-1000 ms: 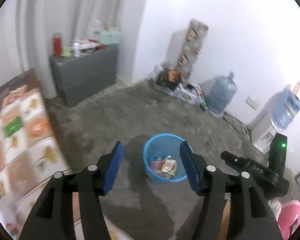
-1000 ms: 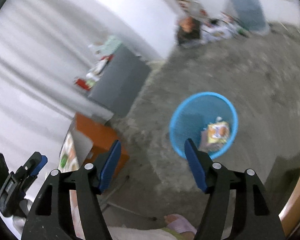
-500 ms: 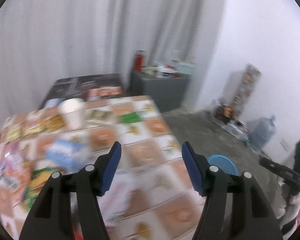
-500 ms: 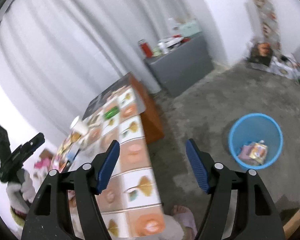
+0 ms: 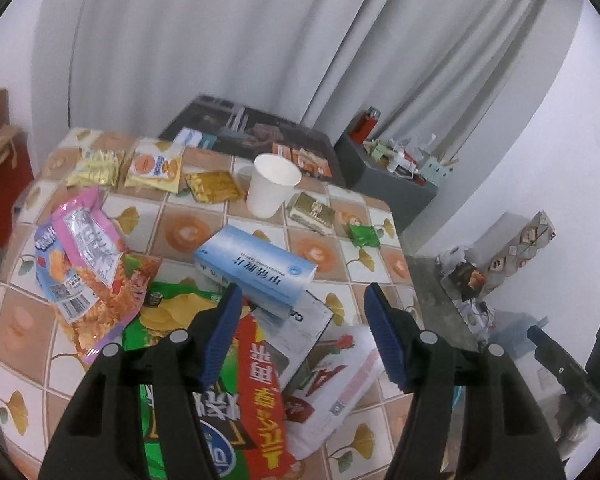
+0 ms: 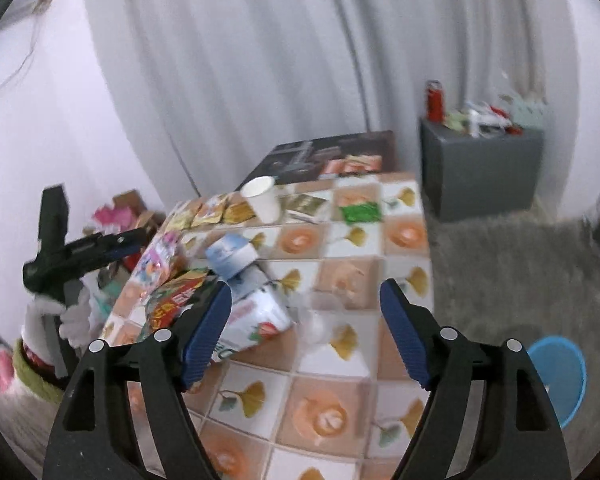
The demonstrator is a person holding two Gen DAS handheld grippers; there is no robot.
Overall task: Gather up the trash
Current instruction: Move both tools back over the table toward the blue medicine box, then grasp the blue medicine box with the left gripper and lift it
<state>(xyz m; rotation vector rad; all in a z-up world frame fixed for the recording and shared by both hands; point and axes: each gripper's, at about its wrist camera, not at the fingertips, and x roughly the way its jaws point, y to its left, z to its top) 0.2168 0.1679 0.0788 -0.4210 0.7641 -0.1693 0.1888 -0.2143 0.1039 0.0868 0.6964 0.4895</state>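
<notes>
My left gripper [image 5: 304, 322] is open and empty above a pile of trash on the tiled table [image 5: 188, 232]: a pale blue box [image 5: 256, 270], a white paper cup [image 5: 272, 184], pink and orange snack bags [image 5: 88, 248], a red wrapper [image 5: 264, 396] and a white pack [image 5: 340, 380]. My right gripper [image 6: 306, 320] is open and empty over the table's near side [image 6: 324, 412], with the white pack [image 6: 256, 316] by its left finger. The blue trash bin [image 6: 560, 376] stands on the floor at lower right.
Small foil packets [image 5: 212, 186] and a green packet [image 5: 362, 234] lie further back on the table. A grey cabinet [image 6: 480, 172] with clutter stands by the curtain. A red gift bag [image 5: 0, 184] is left of the table.
Both grippers have swung from the blue bin on the floor up to the table. The trash pile now fills the left wrist view; both stay open and empty.
</notes>
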